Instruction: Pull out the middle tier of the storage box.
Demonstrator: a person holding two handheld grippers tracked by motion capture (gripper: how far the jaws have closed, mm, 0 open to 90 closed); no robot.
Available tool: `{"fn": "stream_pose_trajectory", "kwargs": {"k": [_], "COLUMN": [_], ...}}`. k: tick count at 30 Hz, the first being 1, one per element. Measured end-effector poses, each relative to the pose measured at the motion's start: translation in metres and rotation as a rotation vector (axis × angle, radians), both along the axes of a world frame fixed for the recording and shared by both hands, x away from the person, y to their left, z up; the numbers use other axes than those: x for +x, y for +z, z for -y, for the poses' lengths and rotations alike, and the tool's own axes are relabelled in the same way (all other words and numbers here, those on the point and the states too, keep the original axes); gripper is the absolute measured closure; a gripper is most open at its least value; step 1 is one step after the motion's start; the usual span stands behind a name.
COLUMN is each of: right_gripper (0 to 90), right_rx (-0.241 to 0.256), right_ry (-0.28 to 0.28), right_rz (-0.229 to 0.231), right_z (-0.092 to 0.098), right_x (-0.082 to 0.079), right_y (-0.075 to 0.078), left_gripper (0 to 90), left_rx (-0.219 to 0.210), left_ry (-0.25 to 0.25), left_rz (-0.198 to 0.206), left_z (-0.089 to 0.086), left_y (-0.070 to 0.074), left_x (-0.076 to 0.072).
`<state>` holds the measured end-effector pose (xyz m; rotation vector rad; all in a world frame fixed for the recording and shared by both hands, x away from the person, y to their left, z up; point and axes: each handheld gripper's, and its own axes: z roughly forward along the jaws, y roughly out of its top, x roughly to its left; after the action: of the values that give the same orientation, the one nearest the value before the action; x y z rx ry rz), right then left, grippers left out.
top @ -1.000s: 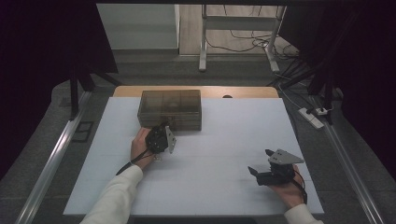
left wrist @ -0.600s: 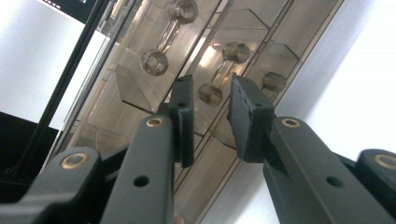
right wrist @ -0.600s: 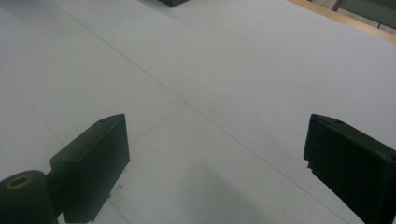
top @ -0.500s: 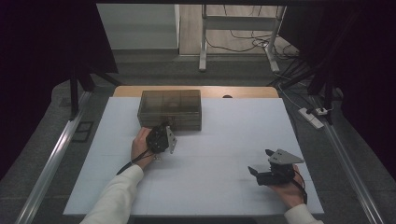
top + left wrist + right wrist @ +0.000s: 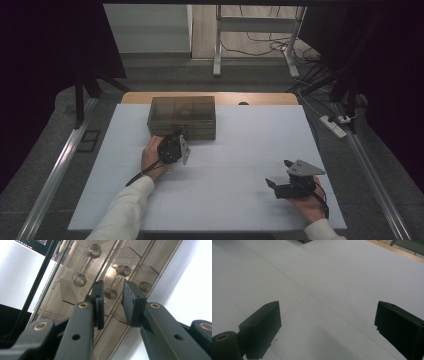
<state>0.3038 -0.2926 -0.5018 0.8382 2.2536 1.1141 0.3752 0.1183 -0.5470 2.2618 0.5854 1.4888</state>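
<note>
Left gripper (image 5: 112,293) partly open around drawer box (image 5: 182,116) handle (image 5: 116,280) — right gripper (image 5: 327,327) wide open, empty.

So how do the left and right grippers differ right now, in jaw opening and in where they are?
The left gripper sits up against the front of the smoky clear drawer box, while the right gripper rests apart over the bare white table. In the gripper views, the left gripper's jaws stand narrowly apart around a drawer handle, not yet closed on it; the right gripper's jaws are spread wide with nothing between. Both are black and hand-held.
</note>
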Motion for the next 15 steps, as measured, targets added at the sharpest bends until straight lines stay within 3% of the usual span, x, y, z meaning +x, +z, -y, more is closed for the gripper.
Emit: {"fn": "stream_pose_trajectory", "kwargs": {"k": [15], "right_gripper": [6.8], "right_rx": [-0.004], "right_ry": [0.002], "right_rz": [-0.003], "right_z": [-0.0002], "right_x": [0.0001], "right_y": [-0.0002], "left_gripper": [74.7], "left_rx": [0.071], "left_ry": [0.004], "left_rz": [0.033], "left_z": [0.0017], "left_y": [-0.0028], "left_x": [-0.0016]}}
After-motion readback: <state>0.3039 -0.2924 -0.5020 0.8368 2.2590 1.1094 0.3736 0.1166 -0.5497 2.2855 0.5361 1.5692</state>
